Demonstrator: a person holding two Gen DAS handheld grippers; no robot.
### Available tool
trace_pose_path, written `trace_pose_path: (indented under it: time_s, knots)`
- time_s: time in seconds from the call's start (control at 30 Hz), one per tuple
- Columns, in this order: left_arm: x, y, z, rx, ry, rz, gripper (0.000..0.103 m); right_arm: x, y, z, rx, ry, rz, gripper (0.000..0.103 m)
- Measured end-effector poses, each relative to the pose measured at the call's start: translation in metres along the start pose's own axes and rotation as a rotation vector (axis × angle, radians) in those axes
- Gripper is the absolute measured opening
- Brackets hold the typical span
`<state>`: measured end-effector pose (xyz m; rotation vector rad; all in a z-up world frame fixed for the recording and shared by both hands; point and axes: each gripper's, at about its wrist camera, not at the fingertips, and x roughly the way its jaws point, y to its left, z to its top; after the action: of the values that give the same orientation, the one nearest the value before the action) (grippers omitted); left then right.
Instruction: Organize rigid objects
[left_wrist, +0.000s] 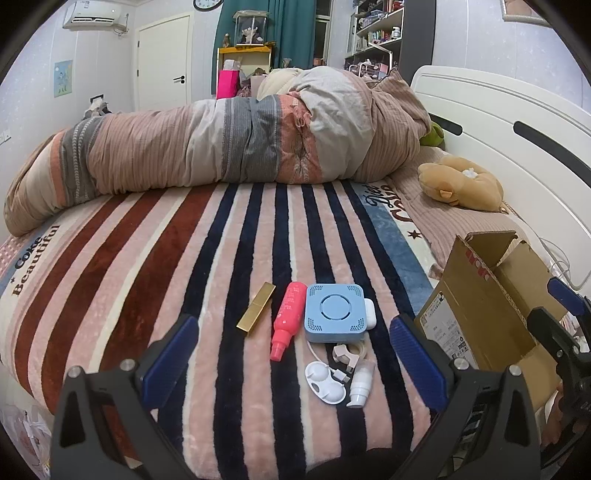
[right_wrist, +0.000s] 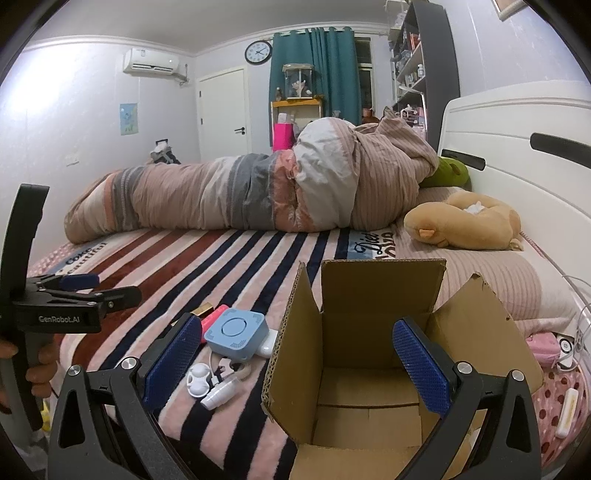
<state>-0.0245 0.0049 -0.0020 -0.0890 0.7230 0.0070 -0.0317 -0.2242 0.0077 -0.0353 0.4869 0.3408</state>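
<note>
Several small items lie on the striped blanket: a gold bar (left_wrist: 256, 308), a pink spray bottle (left_wrist: 288, 319), a blue square box (left_wrist: 334, 313), a white contact lens case (left_wrist: 325, 381) and a small white bottle (left_wrist: 361, 384). An open, empty cardboard box (right_wrist: 354, 369) stands right of them. My left gripper (left_wrist: 293, 365) is open just in front of the items. My right gripper (right_wrist: 297, 365) is open, with its right finger over the cardboard box. The blue box (right_wrist: 236, 334) and lens case (right_wrist: 199, 380) also show in the right wrist view.
A rolled striped quilt (left_wrist: 229, 144) lies across the back of the bed. A tan plush toy (left_wrist: 460, 182) sits by the white headboard (left_wrist: 498, 110). White cables and a pink case (right_wrist: 543, 349) lie to the right of the cardboard box.
</note>
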Motion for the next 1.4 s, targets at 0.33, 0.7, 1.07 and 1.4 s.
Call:
trace_pose_path:
  time_s: [0.33,0.7,1.07,1.4]
  knots:
    - [0.0,0.0,0.0,0.0,0.0,-0.002,0.103,-0.001,0.0,0.0,-0.001,0.0,-0.005,0.103]
    - [-0.006,0.007,-0.001,-0.021,-0.023,-0.065,0.103,-0.007,0.009,0.004,-0.011,-0.017,-0.024,0.094]
    - [0.013,0.077,-0.007,-0.02,-0.058,-0.075,0.103,0.029,0.103,0.014,-0.173,0.078,0.121,0.04]
    - [0.06,0.101,-0.033,-0.015,0.03,-0.094,0.102,0.125,0.116,-0.057,-0.1,0.435,0.016,0.033]
